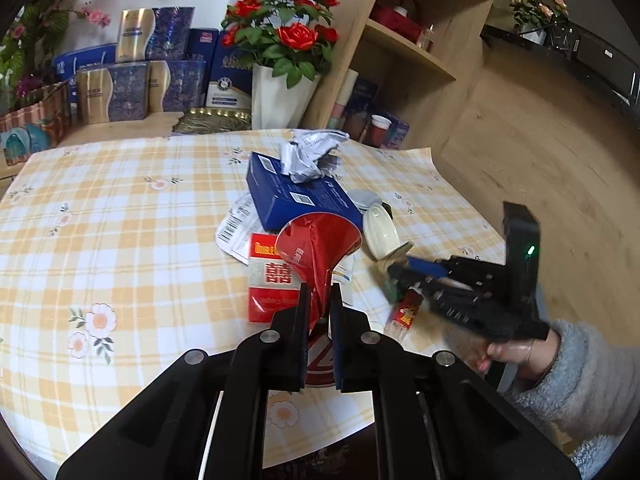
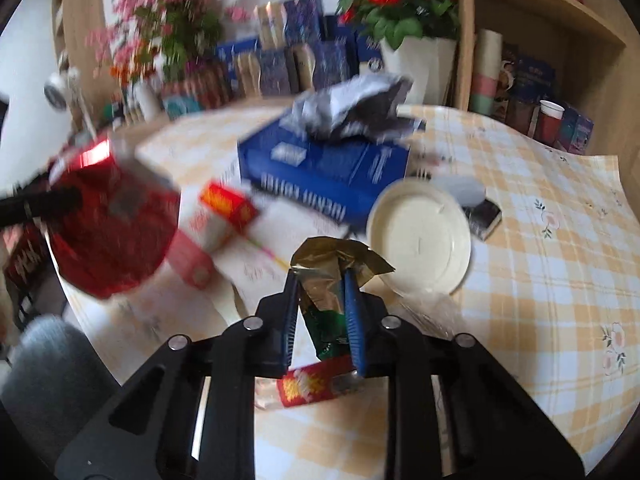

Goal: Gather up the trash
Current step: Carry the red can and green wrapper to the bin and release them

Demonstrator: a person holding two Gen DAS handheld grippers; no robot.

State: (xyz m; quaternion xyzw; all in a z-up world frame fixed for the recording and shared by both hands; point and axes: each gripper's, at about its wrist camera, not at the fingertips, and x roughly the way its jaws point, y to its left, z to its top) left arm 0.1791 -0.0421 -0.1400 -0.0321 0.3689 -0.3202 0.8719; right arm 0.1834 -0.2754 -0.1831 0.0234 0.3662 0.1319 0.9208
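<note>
Soft, even daylight fills both views, bright enough to show colours clearly, with no hard shadows on the checked tablecloth (image 1: 120,216). The left wrist view is mostly sharp ahead of the fingers; only the other gripper (image 1: 394,276) off to its right smears slightly. The right wrist view is motion-blurred throughout, worst to the left of its fingers, where a shiny red bag (image 2: 112,232) carries a bright glare patch. Fisheye distortion bends the edges, and dark vignetting cuts the corners.
</note>
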